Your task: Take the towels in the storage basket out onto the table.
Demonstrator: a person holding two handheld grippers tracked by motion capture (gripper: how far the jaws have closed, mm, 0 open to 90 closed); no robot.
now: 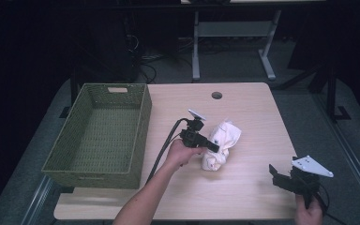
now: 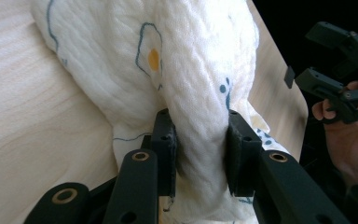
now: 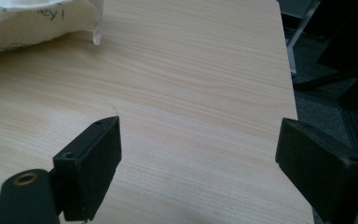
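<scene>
A bunched white cloth [image 1: 221,143] with small blue and yellow prints lies on the middle of the wooden table [image 1: 243,105]. My left gripper [image 1: 218,148] is shut on the cloth: in the left gripper view both pads [image 2: 166,140] squeeze a thick fold of the cloth [image 2: 168,60]. At the table's front right corner my right gripper [image 1: 277,177] stands open, with bare table [image 3: 191,93] between its jaws. A corner of the cloth [image 3: 37,23] shows at the upper left of the right gripper view.
A green woven basket [image 1: 136,136], empty, stands along the table's left side. A round cable hole [image 1: 216,95] is near the far edge. Behind the table stand white desk legs [image 1: 196,51] on a dark floor.
</scene>
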